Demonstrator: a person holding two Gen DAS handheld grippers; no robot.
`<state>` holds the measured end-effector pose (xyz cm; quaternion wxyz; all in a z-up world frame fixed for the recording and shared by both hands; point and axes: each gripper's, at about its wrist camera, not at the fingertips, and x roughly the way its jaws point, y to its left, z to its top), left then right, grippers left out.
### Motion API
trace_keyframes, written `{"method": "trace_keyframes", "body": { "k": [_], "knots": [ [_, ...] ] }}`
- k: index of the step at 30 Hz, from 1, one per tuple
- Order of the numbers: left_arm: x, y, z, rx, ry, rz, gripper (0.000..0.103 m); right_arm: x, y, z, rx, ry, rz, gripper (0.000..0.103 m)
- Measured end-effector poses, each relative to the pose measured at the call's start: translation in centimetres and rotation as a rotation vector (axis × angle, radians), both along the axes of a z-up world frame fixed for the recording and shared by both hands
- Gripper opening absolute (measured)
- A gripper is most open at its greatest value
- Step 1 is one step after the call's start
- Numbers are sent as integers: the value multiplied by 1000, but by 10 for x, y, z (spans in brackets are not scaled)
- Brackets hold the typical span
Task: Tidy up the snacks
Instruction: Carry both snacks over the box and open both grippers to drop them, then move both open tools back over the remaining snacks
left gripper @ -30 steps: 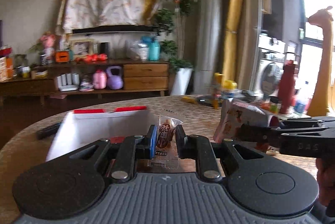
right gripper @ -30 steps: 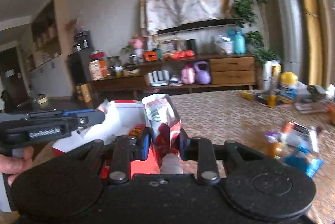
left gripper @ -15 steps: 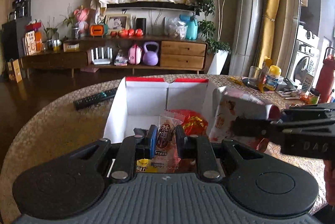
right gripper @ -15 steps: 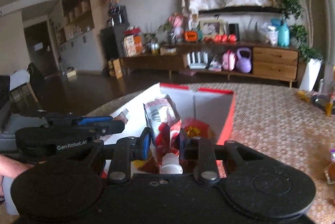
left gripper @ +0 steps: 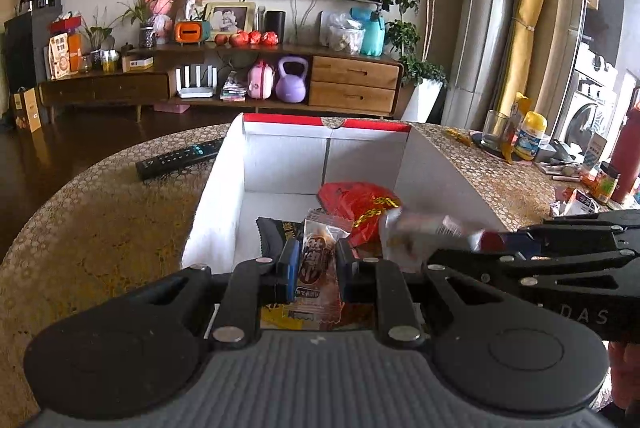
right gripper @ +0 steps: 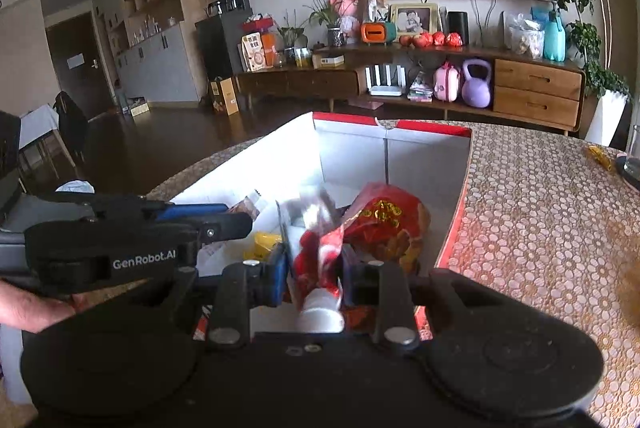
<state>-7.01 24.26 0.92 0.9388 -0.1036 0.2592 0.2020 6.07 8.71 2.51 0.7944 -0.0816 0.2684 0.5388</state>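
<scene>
Claws both clamped: left claw [left gripper: 316, 262] pinches clear brown-printed snack sachet [left gripper: 318, 268]; right claw [right gripper: 314, 270] grips crinkled red-and-white snack packet [right gripper: 318, 256]. Both snacks now hang over open white cardboard box with red rim [left gripper: 288, 156] on gold-patterned counter [left gripper: 100, 228]; a second ago box lay farther ahead. Both claws tilt downward, side by side. Red foil bag [left gripper: 360, 202] lies inside box.

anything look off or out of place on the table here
A black remote lies on the table beside the snack box, the one non-snack item there. Inside the box, the packets are piled loosely, not sorted. Each claw, left and right, grips a packet over the box; nothing looks spilled or torn.
</scene>
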Motion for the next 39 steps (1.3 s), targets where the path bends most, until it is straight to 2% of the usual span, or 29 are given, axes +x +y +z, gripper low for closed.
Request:
{"method": "trace_keyframes", "body": {
  "k": [12,14,15,16,18,28,39],
  "knots": [
    [-1,3,-5,-16,28,11,20,0,-4,-5,-37,18,-18,27],
    [1,3,-5,-13,43,21,30,-1,-5,-5,-43,20,-20,27],
    [1,2,-5,-10,45,27,39,-1,-5,-4,-47,17,-22,27],
    [0,1,-4,-7,38,26,56,-1,-4,-3,-50,13,-23,27],
    [-2,-1,-2,-1,25,39,78,-1,-4,-2,-52,11,-24,27],
    [-12,-10,19,22,-36,45,78,-2,-17,13,0,-27,-49,30],
    [4,-62,40,42,-99,-68,78,8,-93,32,121,-41,-190,32]
  ]
}}
